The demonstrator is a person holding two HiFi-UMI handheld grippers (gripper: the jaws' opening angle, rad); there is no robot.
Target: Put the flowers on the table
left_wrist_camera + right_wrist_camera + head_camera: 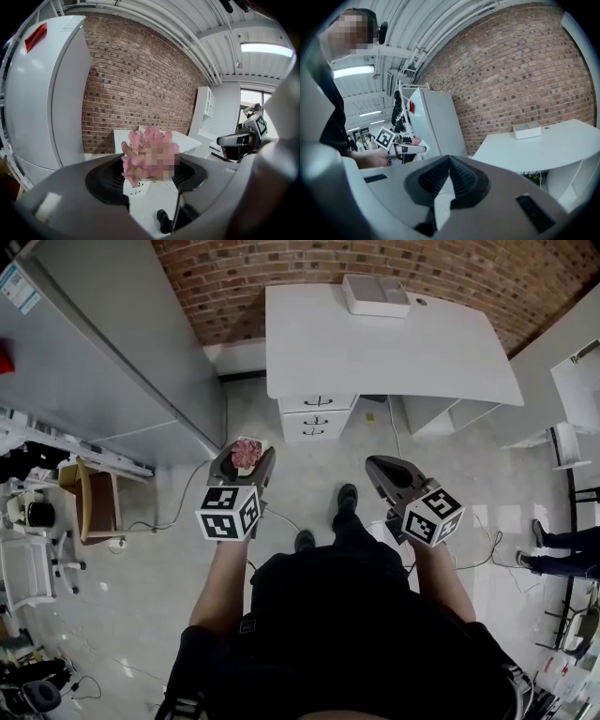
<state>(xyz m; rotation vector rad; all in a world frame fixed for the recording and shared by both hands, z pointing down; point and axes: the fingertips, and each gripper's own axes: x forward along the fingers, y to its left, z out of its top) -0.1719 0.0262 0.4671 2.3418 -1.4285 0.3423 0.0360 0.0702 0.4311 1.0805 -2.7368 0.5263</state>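
A bunch of pink flowers [247, 452] sits between the jaws of my left gripper [245, 462], which is shut on it at about waist height over the floor. In the left gripper view the flowers [143, 154] fill the gap between the dark pads [105, 180], partly under a mosaic patch. The white table [394, 348] stands ahead against the brick wall, a step or two beyond both grippers. My right gripper [382, 470] hangs to the right at the same height. Its jaws [449, 164] are shut with nothing in them.
A white box [375, 294] lies at the table's far edge. White drawers [317, 413] stand under the table's left part. A tall white cabinet [122, 362] fills the left side. Cables trail on the floor. Another person's legs [562, 545] show at far right.
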